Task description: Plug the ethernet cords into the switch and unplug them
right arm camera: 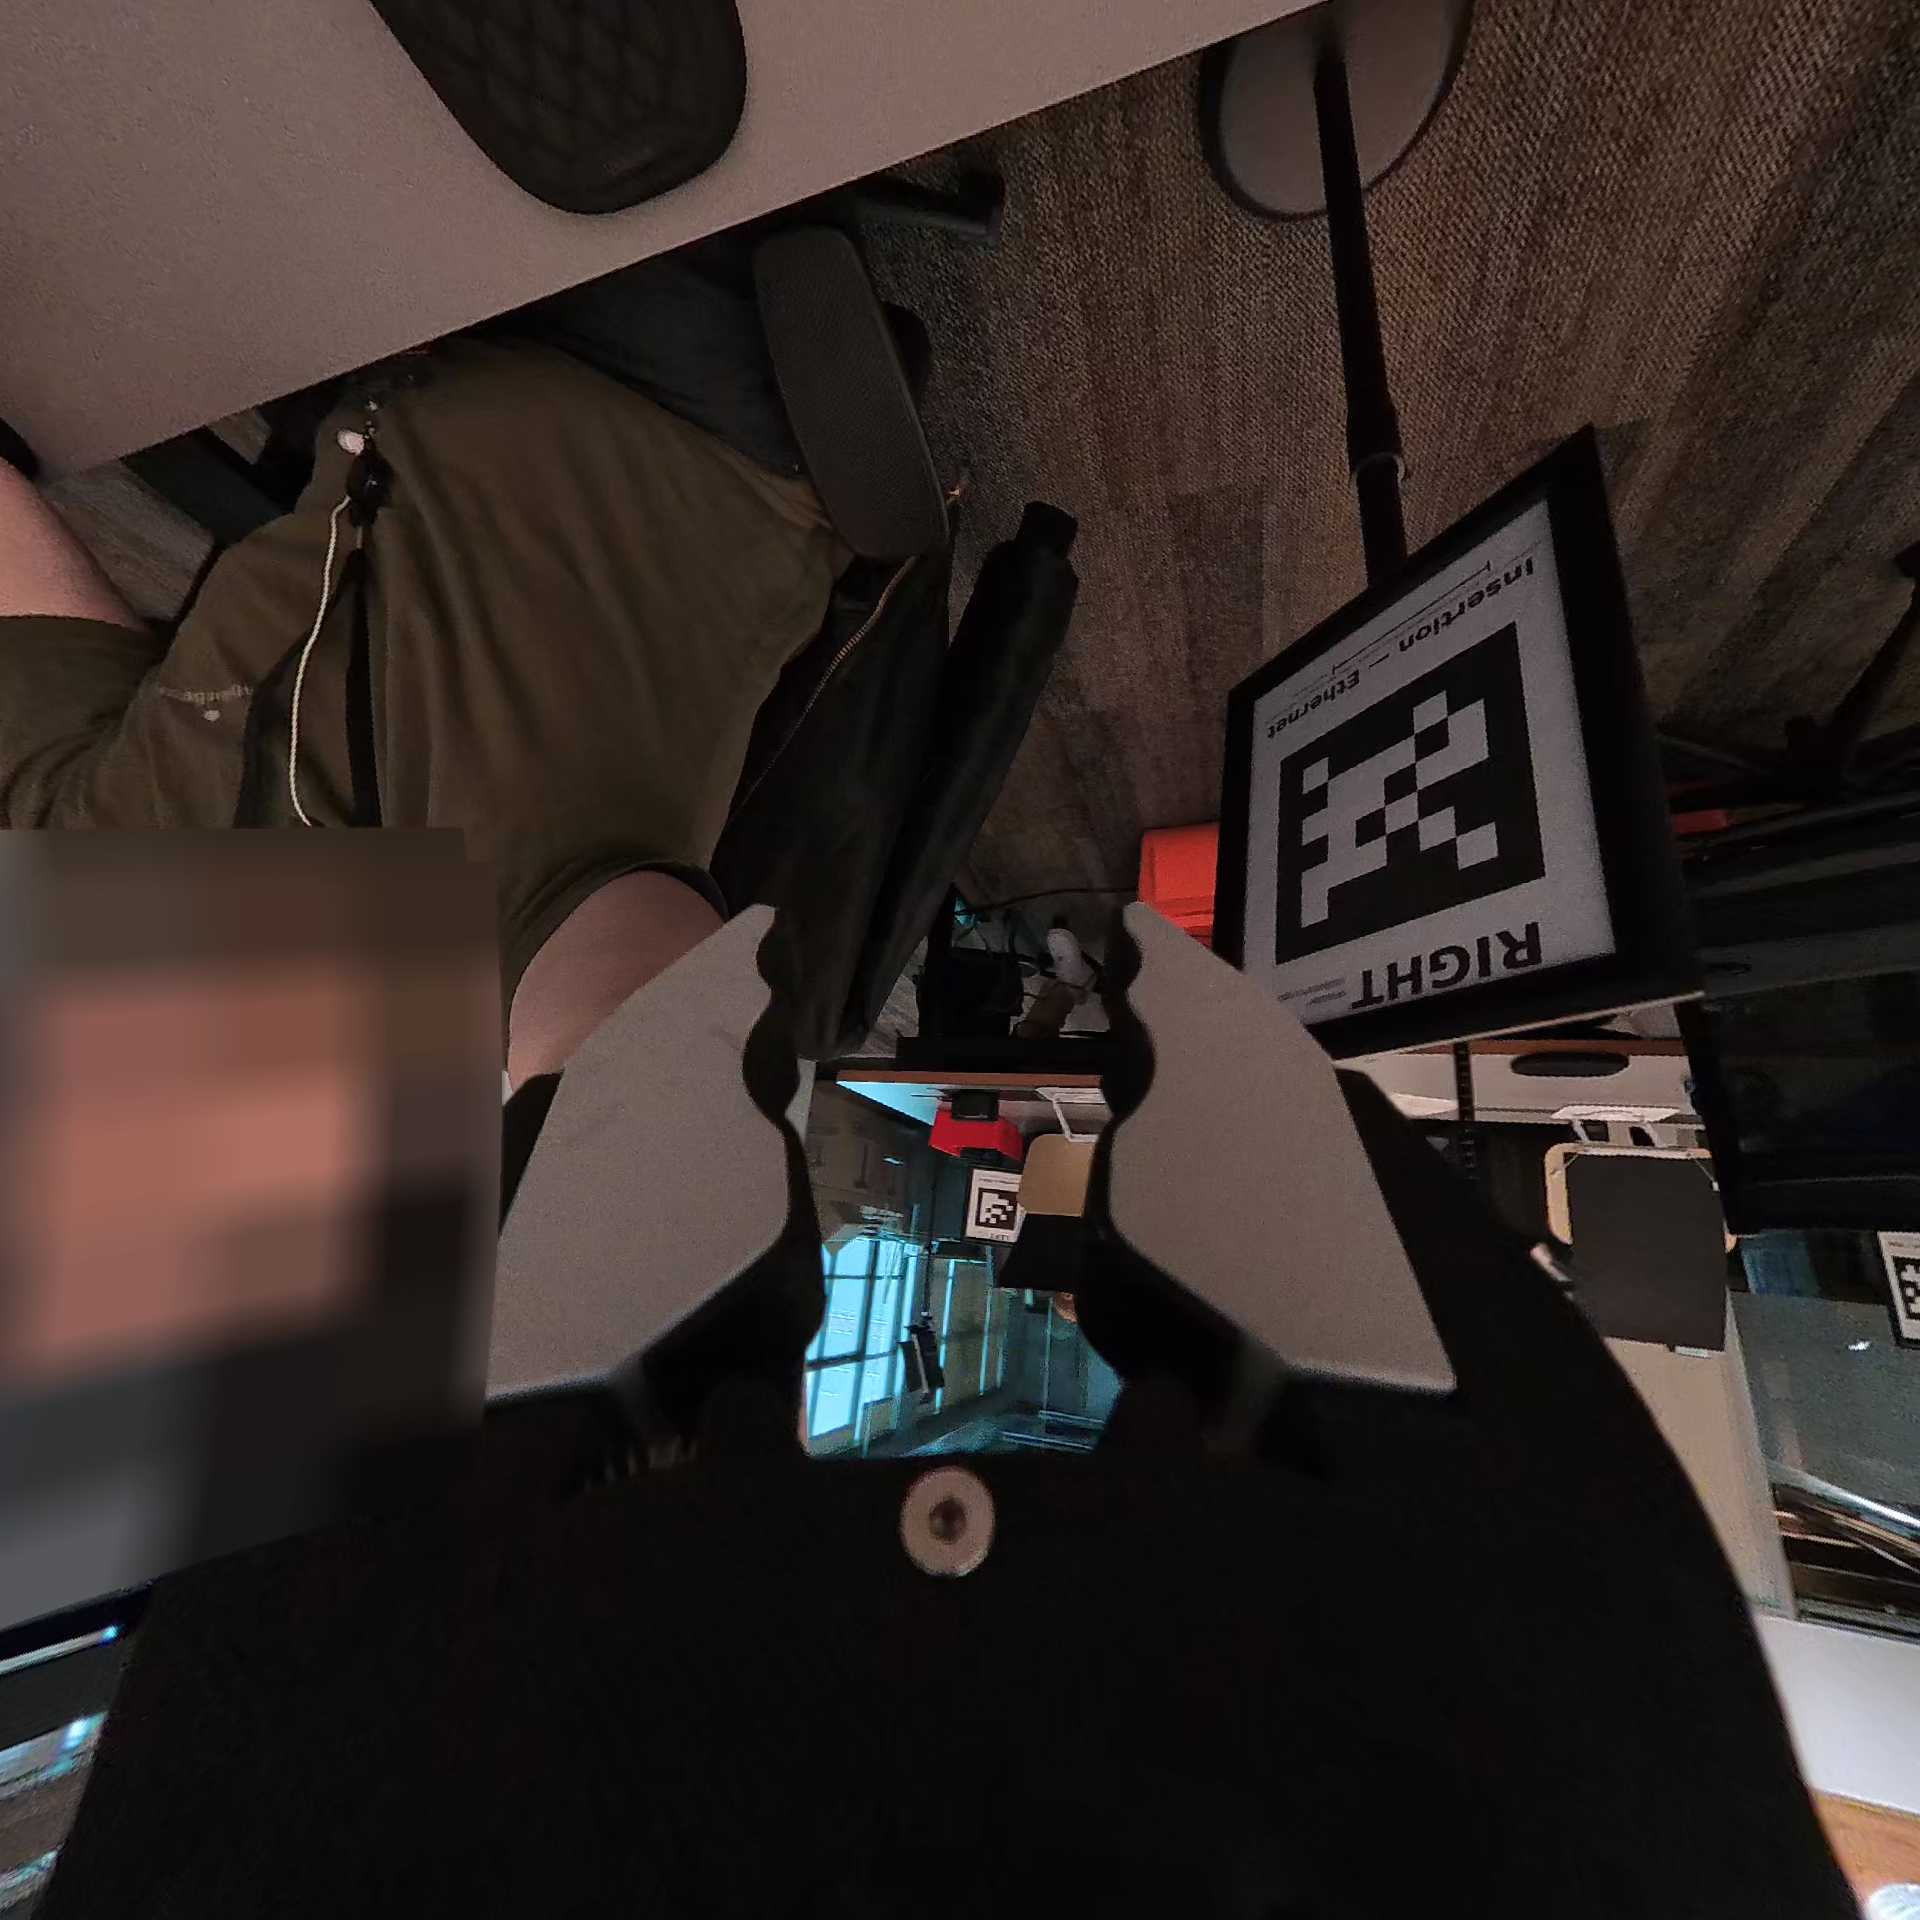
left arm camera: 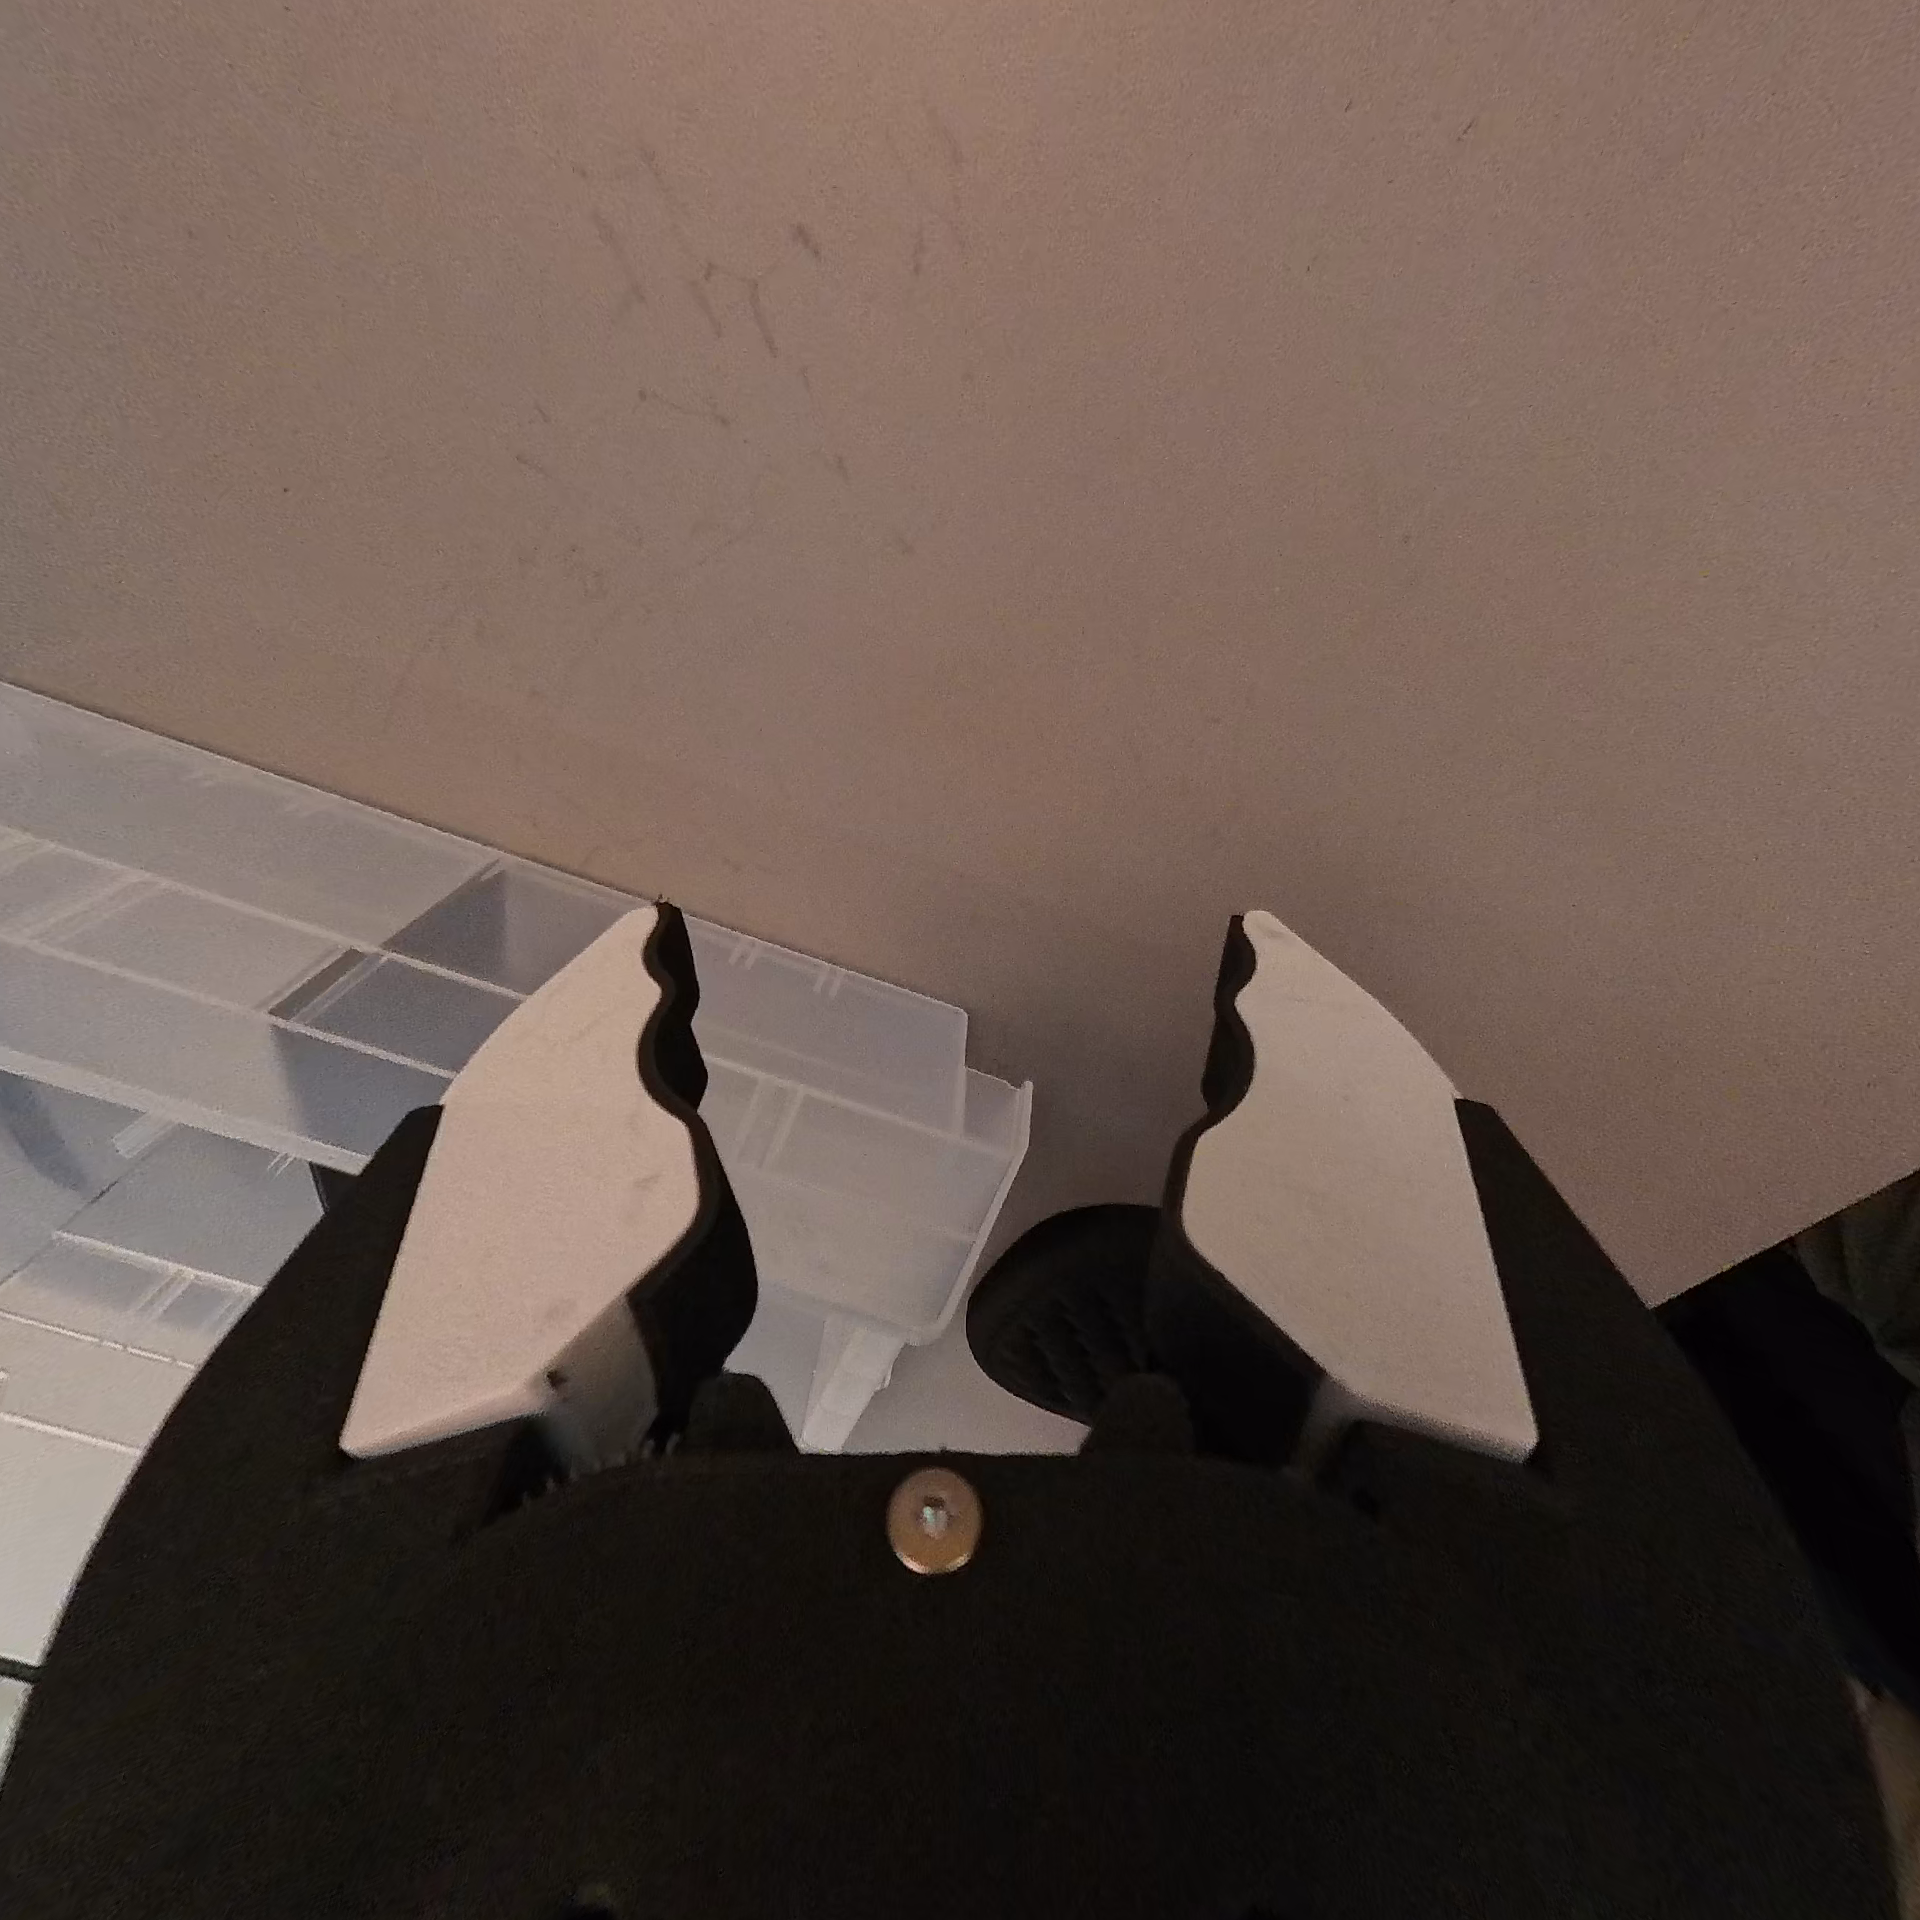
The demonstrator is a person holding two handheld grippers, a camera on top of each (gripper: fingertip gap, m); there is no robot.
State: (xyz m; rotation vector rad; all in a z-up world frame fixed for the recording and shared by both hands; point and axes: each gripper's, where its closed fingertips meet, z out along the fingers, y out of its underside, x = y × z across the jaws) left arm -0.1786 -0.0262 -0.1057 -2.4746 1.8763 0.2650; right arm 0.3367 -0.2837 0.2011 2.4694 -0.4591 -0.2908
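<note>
Ethernet cords and switch: neither shows in either view, so can't tell where they are. Left gripper (left arm camera: 954, 920) spread wide, holding nothing, over a scuffed beige table (left arm camera: 1039, 468). Clear plastic compartment organizer (left arm camera: 312, 997) sits on the table, left of the gripper and partly behind its left finger. Right gripper (right arm camera: 948, 912) parted moderately, nothing between its fingers; its view is upside down. Person in an olive top (right arm camera: 540, 644) seated at the table edge. Black-framed sign with a checker marker and printed text (right arm camera: 1423, 790) on a pole, grey carpet (right arm camera: 1195, 364) beyond.
</note>
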